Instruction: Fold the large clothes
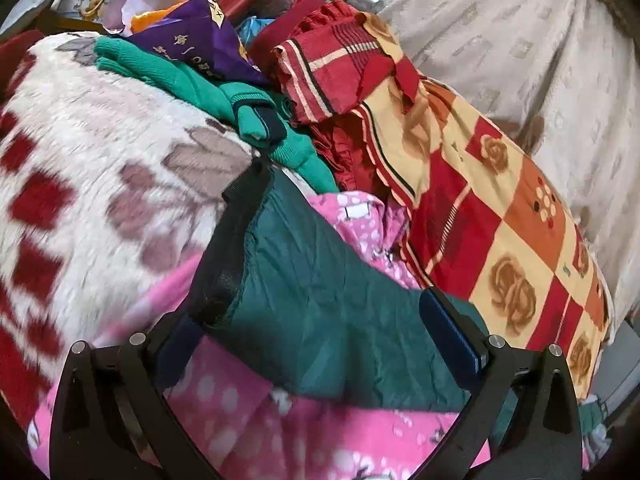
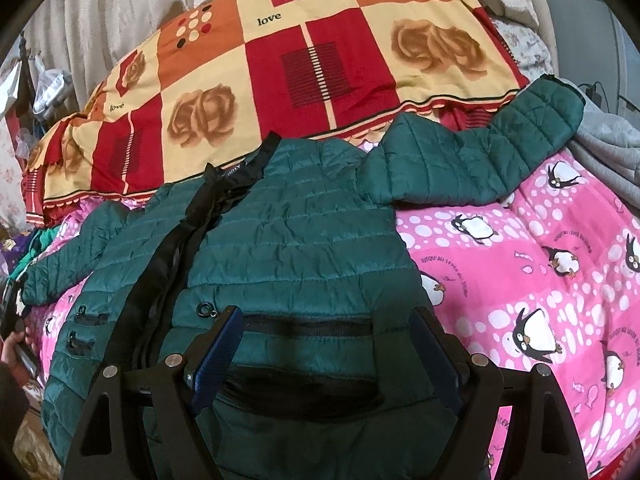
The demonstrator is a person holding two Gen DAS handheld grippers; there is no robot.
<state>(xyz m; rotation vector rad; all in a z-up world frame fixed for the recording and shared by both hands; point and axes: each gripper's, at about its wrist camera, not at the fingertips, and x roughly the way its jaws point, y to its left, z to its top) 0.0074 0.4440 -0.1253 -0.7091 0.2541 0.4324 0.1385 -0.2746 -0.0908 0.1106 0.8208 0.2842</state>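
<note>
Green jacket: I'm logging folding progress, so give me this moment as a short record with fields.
item: green jacket, quilted, lying front up
surface: pink penguin blanket
sleeve: one sleeve spread out toward the patterned pillow
zip: black zip open
left gripper: open, jacket fabric between its fingers
right gripper: open, over the hem by the pocket zip
folding: no fold visible yet

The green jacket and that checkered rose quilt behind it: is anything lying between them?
No. In the right wrist view the green jacket's collar meets the rose quilt's scalloped edge directly; only slivers of the pink penguin blanket show.
</note>
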